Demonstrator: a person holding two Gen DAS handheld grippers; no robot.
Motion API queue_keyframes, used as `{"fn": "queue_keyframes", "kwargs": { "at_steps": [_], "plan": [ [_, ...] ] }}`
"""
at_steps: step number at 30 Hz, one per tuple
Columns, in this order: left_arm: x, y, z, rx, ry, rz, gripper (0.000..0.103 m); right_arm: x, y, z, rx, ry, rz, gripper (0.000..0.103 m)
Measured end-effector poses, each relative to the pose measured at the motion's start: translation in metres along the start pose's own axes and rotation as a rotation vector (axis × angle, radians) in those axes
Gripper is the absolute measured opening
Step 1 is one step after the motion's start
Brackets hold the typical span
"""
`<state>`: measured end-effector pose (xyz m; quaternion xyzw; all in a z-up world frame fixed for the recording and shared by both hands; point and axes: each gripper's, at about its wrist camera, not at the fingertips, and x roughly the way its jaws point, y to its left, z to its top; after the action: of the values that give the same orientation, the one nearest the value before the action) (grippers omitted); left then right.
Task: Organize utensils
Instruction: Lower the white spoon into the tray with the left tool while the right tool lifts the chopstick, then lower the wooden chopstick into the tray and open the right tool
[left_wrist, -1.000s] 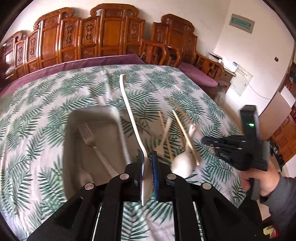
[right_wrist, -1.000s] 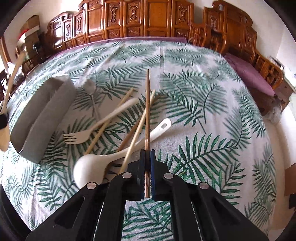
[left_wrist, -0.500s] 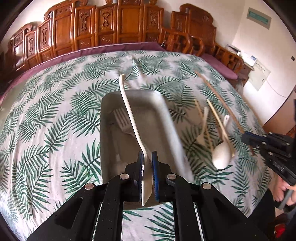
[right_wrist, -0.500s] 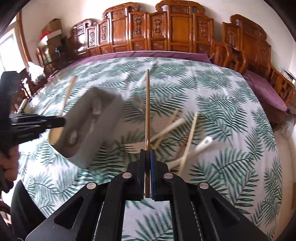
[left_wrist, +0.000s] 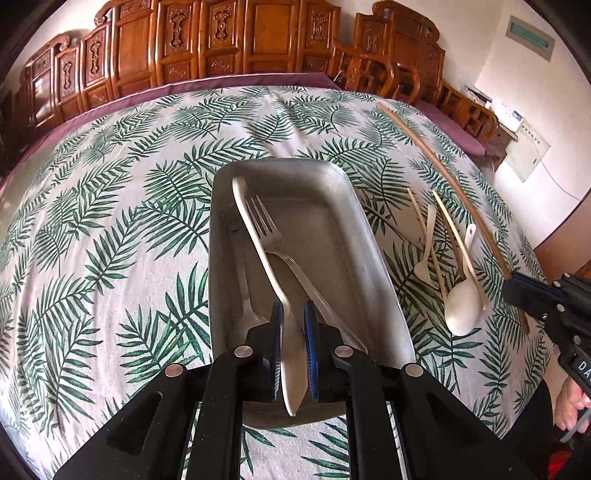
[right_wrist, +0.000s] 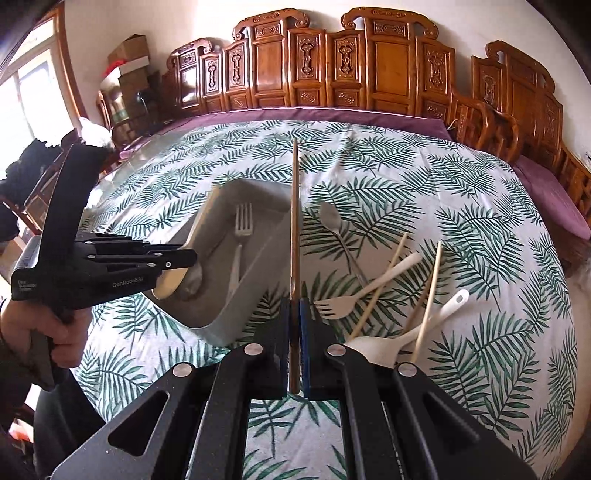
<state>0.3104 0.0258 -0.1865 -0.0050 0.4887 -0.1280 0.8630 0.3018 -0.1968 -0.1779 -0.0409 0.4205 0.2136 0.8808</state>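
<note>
A grey metal tray (left_wrist: 369, 236) sits on the leaf-print tablecloth and holds a metal fork (left_wrist: 266, 229) and a metal spoon (left_wrist: 245, 295). My left gripper (left_wrist: 294, 336) is shut on a cream spoon (left_wrist: 258, 243), whose handle reaches over the tray. My right gripper (right_wrist: 294, 317) is shut on a brown chopstick (right_wrist: 294, 221) that points away above the tray's right wall (right_wrist: 255, 273). To the right of the tray lie a cream fork (right_wrist: 347, 302), a cream spoon (right_wrist: 384, 347), a metal spoon (right_wrist: 332, 225) and pale chopsticks (right_wrist: 428, 295).
Carved wooden chairs (right_wrist: 369, 62) line the far side of the table. The left gripper body and hand (right_wrist: 74, 266) show at the left of the right wrist view. The right gripper (left_wrist: 546, 295) shows at the right edge of the left wrist view.
My left gripper has moved left over the tray and lowered the cream spoon towards it. My right gripper has lifted the brown chopstick and swung left towards the tray.
</note>
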Motion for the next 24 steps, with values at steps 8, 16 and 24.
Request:
{"fn": "queue_keyframes", "kwargs": {
  "at_steps": [8,16,24],
  "plan": [
    [-0.020,0.002,-0.002,-0.002,-0.045,-0.006,0.010,0.011,0.020,0.005,-0.022,0.011,0.019,0.006],
    [-0.044,0.014,-0.005,-0.010,-0.101,0.010,0.017,0.029,0.045,0.010,-0.037,0.043,0.042,0.006],
    [-0.066,0.038,-0.013,-0.043,-0.138,0.020,0.018,0.054,0.067,0.016,-0.011,0.106,0.046,0.006]
  ]
}}
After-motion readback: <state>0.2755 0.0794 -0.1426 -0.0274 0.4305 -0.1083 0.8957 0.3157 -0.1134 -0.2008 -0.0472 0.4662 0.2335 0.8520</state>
